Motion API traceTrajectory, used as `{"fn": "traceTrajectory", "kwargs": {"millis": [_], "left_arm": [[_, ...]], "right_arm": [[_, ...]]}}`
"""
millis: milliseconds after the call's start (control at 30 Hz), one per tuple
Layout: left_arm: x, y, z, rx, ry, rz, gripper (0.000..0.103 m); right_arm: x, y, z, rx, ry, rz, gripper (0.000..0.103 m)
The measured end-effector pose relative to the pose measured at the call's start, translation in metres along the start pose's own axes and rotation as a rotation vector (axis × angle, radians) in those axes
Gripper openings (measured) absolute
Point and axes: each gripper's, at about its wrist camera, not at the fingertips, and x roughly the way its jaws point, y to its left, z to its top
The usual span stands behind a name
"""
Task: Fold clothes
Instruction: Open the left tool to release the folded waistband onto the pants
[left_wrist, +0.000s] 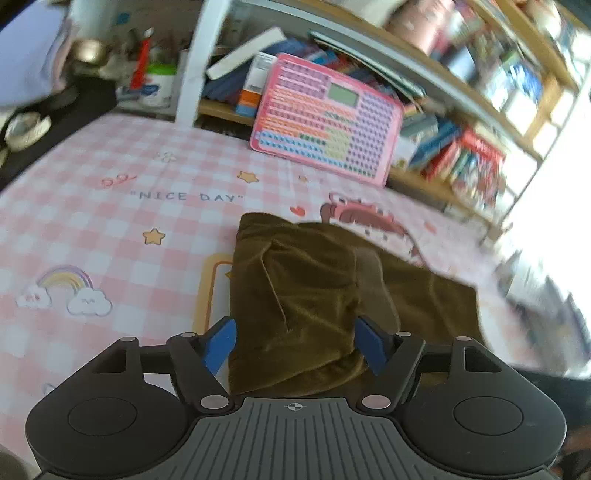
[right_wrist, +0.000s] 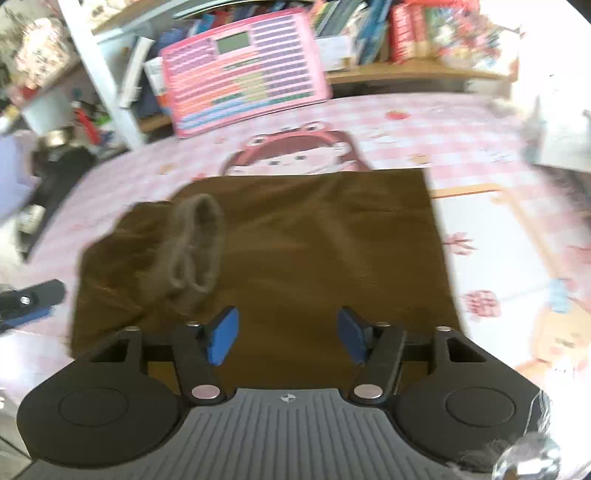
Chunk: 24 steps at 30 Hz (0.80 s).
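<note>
An olive-brown garment (right_wrist: 295, 243) of soft, velvety nap is laid on a pink-and-white checked cloth (left_wrist: 110, 229) printed with stars, a rainbow, clouds and the words "NICE DAY". In the right wrist view its main panel is spread nearly flat with straight edges on the right side, while a ribbed cuff (right_wrist: 195, 247) in a paler, knitted texture is seen folded over onto the left part of the fabric. In the left wrist view the same garment (left_wrist: 314, 295) is bunched into creased folds, with a seam line running diagonally across it. The left gripper (left_wrist: 295, 343) is held with its blue-padded fingers spread, the fabric lying between and beneath them without being pinched. The right gripper (right_wrist: 288, 334) is likewise held wide apart above the near edge of the garment. Behind the cloth a flat pink learning board (left_wrist: 325, 118) with rows of small coloured keys is propped against a wooden shelf (left_wrist: 424, 181) crowded with books and boxes.
</note>
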Motion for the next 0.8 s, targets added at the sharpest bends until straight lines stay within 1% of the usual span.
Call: {"fn": "traceTrajectory", "kwargs": {"millis": [100,167,267,400,800], "left_arm": [[0.003,-0.010,-0.005,0.066,0.034,0.036,0.078],[0.006,-0.016,-0.008,0.108,0.056,0.044,0.079],[0.008,-0.022,-0.011,0.168,0.080,0.044,0.089],[0.006,-0.018,-0.012,0.185,0.076,0.029,0.092],[0.016,-0.017,-0.019,0.206,0.120,-0.022,0.093]], "right_arm": [[-0.004,-0.003,-0.007,0.018,-0.003,-0.078,0.064],[-0.008,-0.003,-0.009,0.035,-0.010,-0.106,0.071],[-0.012,-0.003,-0.013,0.058,-0.014,-0.136,0.073],[-0.015,0.002,-0.019,0.074,-0.002,-0.160,0.073],[-0.031,0.008,-0.039,0.092,0.012,-0.233,0.073]]}}
